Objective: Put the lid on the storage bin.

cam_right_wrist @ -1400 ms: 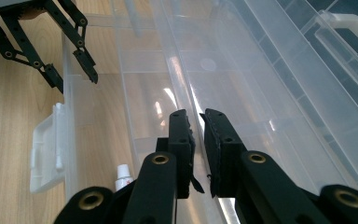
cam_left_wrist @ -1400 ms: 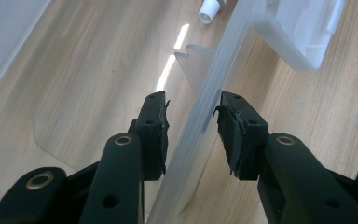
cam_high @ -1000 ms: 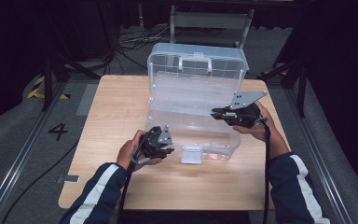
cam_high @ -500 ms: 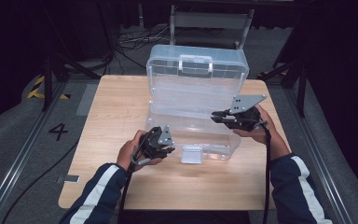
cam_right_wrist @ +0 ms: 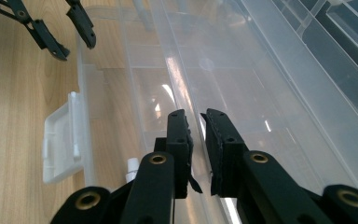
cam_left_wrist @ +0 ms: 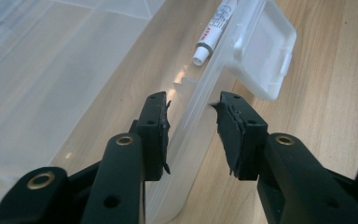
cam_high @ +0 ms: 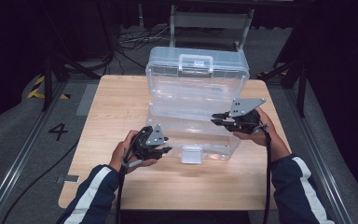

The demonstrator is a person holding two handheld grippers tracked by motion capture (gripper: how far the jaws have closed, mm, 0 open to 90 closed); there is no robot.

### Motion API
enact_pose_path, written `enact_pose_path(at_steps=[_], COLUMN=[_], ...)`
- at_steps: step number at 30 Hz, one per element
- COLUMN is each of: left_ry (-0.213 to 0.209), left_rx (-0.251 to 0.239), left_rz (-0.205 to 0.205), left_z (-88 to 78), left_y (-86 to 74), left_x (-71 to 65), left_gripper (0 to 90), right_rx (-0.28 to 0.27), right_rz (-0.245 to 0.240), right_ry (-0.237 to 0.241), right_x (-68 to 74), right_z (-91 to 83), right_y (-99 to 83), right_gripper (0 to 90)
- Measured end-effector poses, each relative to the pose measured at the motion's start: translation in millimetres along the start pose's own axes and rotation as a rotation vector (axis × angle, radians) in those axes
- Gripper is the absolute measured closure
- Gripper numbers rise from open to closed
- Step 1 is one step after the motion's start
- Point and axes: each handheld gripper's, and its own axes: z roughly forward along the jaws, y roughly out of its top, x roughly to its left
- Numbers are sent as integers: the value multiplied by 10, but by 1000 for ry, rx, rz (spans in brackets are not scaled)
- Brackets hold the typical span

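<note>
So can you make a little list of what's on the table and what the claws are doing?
box: clear plastic box, lid up, on the wooden table
latch: white latch hanging open at the box front
pen: white marker lying inside the box
left claw: open, jaws astride the front wall, just opened a bit
right claw: nearly shut on a thin clear edge of the box

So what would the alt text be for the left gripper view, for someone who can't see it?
Two black jaws of the left gripper stand apart on either side of the front wall of a clear plastic box, not pressing it. Beyond them a white latch flap hangs from the wall, and a white marker pen lies inside the box, on a wooden table.
</note>
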Motion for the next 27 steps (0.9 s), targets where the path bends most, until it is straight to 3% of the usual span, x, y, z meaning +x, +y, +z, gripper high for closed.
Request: enact_pose_path(at_steps=[6,9,15,16,17,18,23,27], left_ry=[13,36,80,108,181,181,212,205], left_rx=[-36,-59,-54,-41,-18,-18,-81,-158], left_rz=[-8,-38,-64,-50,-27,-27,-113,-188], left_z=[-176,-273,-386,-416,-469,-469,-584,-598], left_y=[-27,-93,-207,-215,-239,-239,-395,-478], left_x=[-43,-21,50,67,125,125,372,570], left_gripper=[610,614,639,683,704,725,754,788], right_rx=[-1,-2,-1,1,1,1,6,11], right_rz=[-1,1,2,0,0,0,-2,-5], right_ry=[-1,-1,-1,0,-1,-1,1,11], right_x=[5,8,29,31,33,33,46,62], right_z=[-2,-1,-2,1,6,6,8,18], right_y=[-7,-9,-21,-17,-12,-12,-13,-13], right_gripper=[798,797,796,795,792,792,790,790])
